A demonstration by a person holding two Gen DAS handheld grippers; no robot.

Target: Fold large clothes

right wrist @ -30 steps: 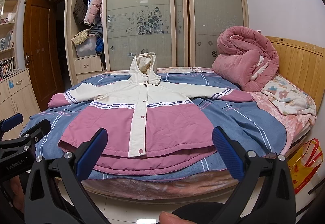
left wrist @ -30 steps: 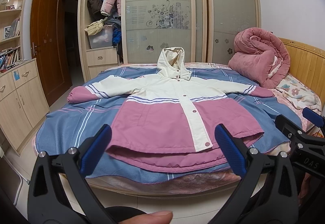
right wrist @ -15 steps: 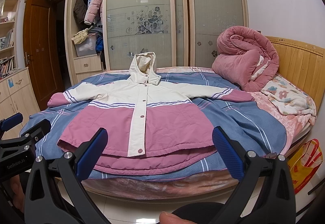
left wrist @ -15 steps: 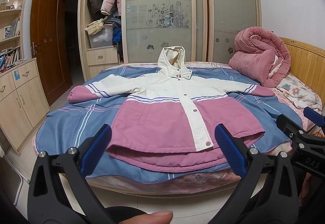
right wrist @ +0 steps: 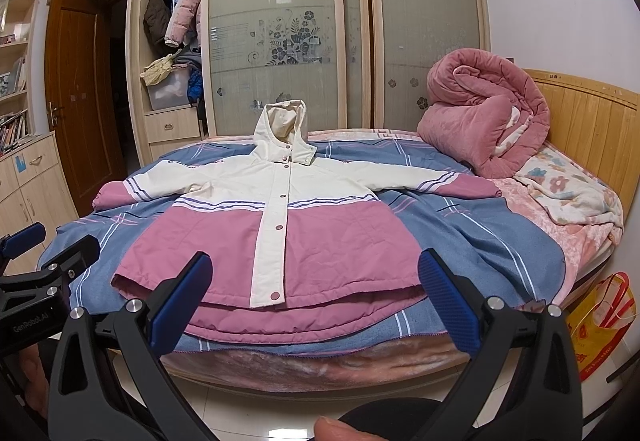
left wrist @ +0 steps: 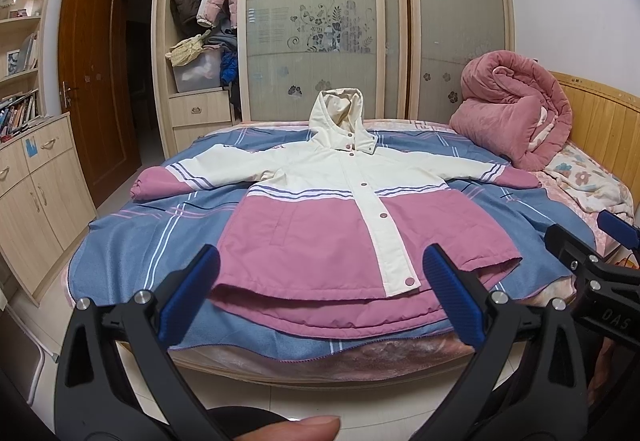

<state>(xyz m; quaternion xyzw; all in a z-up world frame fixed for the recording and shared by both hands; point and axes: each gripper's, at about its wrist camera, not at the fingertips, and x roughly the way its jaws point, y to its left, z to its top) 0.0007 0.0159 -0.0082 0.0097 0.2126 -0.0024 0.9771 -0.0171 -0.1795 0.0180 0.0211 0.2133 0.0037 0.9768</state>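
A hooded jacket (left wrist: 320,229), cream on top and pink below, lies flat and buttoned on the bed with both sleeves spread out and the hood pointing to the far side; the right wrist view shows the same jacket (right wrist: 320,237). My left gripper (left wrist: 320,297) is open, held in front of the hem over the bed's near edge, touching nothing. My right gripper (right wrist: 316,297) is open too, just short of the hem. The right gripper's side shows at the right edge of the left wrist view, the left one's at the left edge of the right wrist view.
The bed (left wrist: 132,249) has a blue striped cover. A rolled pink quilt (left wrist: 516,113) and floral bedding (right wrist: 568,193) lie by the wooden headboard. Behind stand a glass-door wardrobe (left wrist: 320,21), a cabinet (left wrist: 32,181) at left, and a yellow-red bag (right wrist: 596,317) on the floor.
Both grippers have crept slightly closer to the bed; the jacket looks a little larger. Nothing has been touched or moved.
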